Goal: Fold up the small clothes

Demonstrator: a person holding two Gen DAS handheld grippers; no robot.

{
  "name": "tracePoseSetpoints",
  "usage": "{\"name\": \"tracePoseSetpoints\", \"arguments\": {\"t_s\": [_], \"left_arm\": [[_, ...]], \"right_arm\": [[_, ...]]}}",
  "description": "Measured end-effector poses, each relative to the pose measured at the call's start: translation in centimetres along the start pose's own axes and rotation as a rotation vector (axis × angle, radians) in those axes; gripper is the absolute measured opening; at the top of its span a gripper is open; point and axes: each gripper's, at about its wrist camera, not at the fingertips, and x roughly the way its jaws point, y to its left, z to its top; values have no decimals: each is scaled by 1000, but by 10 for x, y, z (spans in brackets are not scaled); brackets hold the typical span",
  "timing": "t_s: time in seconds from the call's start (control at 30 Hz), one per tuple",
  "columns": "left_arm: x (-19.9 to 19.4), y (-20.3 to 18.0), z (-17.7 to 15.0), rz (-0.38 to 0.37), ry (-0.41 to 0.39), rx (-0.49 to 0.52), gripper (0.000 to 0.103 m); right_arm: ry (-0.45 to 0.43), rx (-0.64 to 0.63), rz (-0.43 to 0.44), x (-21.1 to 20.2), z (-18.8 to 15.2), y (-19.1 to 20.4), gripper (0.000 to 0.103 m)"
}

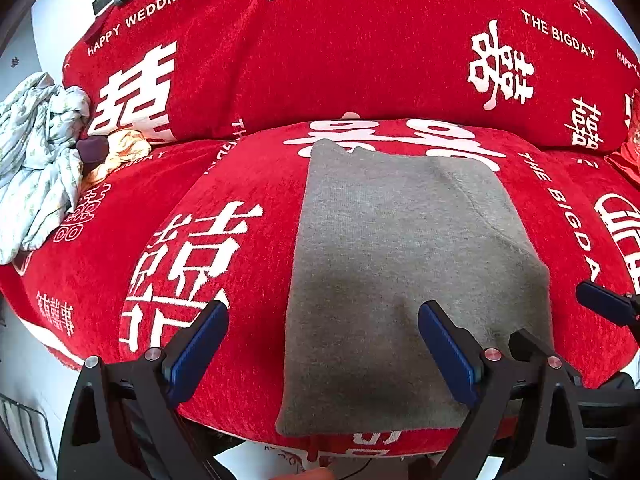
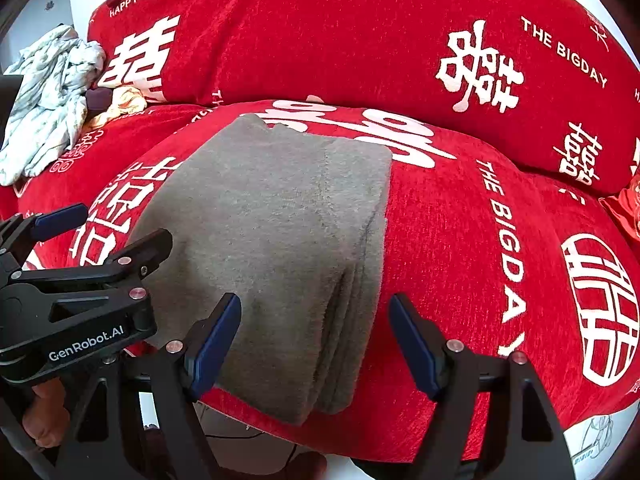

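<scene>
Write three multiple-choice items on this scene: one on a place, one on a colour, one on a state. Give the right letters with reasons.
1. Where does the crumpled pale patterned cloth pile lie?
A. on the folded garment
B. at the far left of the red cover
C. between the right gripper's fingers

2. What colour is the folded knit garment?
A. grey
B. blue
C. yellow

3. How do the two grippers stand?
A. both shut on the garment
B. left shut, right open
C. both open, holding nothing

Answers:
1. B: the crumpled pale patterned cloth pile sits at the left edge of the red printed sofa cover.
2. A: the folded grey knit garment is grey throughout.
3. C: the left gripper and right gripper show spread fingers with nothing gripped.
</scene>
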Motion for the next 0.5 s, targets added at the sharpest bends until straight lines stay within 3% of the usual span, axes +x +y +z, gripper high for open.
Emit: {"name": "tracePoseSetpoints", "arguments": {"t_s": [0.5], "left_arm": [[1,2,-2,-5,5,-7,96]], "right_arm": [[-1,-1,-1,-1,0,2,79]]}}
